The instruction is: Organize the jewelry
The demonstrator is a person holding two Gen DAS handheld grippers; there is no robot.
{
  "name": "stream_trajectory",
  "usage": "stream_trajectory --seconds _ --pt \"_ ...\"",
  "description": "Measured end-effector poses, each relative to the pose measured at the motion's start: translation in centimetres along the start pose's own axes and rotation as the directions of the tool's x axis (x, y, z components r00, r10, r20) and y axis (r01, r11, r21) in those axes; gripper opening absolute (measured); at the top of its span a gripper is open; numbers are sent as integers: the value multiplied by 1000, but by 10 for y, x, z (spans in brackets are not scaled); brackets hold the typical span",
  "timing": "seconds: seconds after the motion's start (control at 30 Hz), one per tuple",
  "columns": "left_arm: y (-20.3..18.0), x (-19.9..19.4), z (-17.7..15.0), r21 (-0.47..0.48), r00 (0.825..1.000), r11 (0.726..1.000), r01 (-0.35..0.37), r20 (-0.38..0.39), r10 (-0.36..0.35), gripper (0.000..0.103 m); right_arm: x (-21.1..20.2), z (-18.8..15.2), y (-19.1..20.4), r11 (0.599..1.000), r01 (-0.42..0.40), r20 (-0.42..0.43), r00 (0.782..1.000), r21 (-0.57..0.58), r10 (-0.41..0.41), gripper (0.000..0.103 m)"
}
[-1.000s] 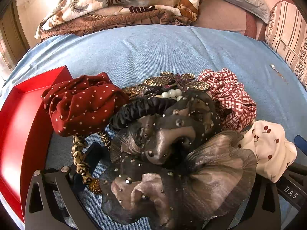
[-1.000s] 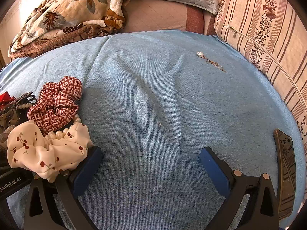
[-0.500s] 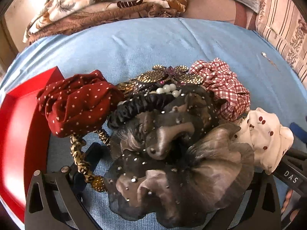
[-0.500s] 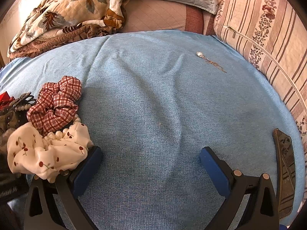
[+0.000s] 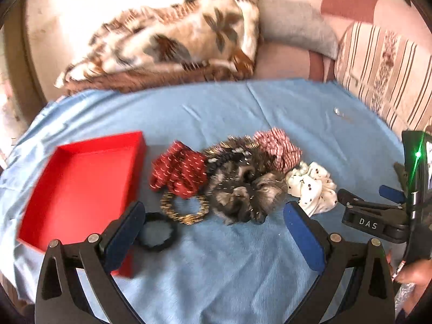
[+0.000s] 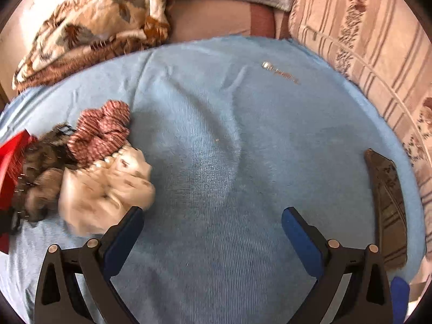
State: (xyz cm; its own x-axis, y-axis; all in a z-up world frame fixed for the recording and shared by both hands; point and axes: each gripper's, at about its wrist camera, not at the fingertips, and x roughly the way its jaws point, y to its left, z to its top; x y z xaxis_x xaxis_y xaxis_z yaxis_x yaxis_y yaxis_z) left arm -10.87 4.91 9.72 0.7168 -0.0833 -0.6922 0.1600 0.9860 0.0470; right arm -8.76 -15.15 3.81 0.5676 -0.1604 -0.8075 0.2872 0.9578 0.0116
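Observation:
A pile of hair accessories lies on the blue bedspread [image 5: 216, 270]: a dark red dotted scrunchie [image 5: 179, 171], a grey-brown sheer scrunchie [image 5: 244, 194], a red plaid scrunchie [image 5: 279, 147], a white cherry-print scrunchie [image 5: 313, 186], a gold beaded ring [image 5: 183, 208] and a black hair tie [image 5: 156, 232]. An empty red tray [image 5: 78, 186] sits to their left. My left gripper [image 5: 213, 229] is open above and in front of the pile, holding nothing. My right gripper [image 6: 212, 232] is open and empty, just right of the white scrunchie [image 6: 108, 191]. A small silver pendant [image 6: 279, 71] lies far off.
Folded floral blankets [image 5: 172, 46] and pillows lie at the back. A striped cushion [image 6: 364, 35] borders the right side. A dark patterned flat object [image 6: 388, 205] lies at the right edge of the bedspread. The right gripper's body shows in the left wrist view [image 5: 378, 216].
My left gripper has pulled back and up from the pile, so the whole tray, the gold ring and the black hair tie show. My right gripper has risen slightly.

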Motion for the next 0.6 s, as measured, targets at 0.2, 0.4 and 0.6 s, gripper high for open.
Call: stream_trajectory --seconds 0.2,0.4,0.6 --pt "15 -45 -11 -9 993 996 -89 74 89 102 -43 -19 7 999 30 118 993 -11 -28 103" --pt "25 -92 -24 -1 986 997 -72 152 72 102 -82 -38 14 1000 23 273 962 -2 -21 103" --pt "33 -121 -29 -7 980 997 -75 183 75 102 -107 -53 17 999 35 361 932 26 -42 103"
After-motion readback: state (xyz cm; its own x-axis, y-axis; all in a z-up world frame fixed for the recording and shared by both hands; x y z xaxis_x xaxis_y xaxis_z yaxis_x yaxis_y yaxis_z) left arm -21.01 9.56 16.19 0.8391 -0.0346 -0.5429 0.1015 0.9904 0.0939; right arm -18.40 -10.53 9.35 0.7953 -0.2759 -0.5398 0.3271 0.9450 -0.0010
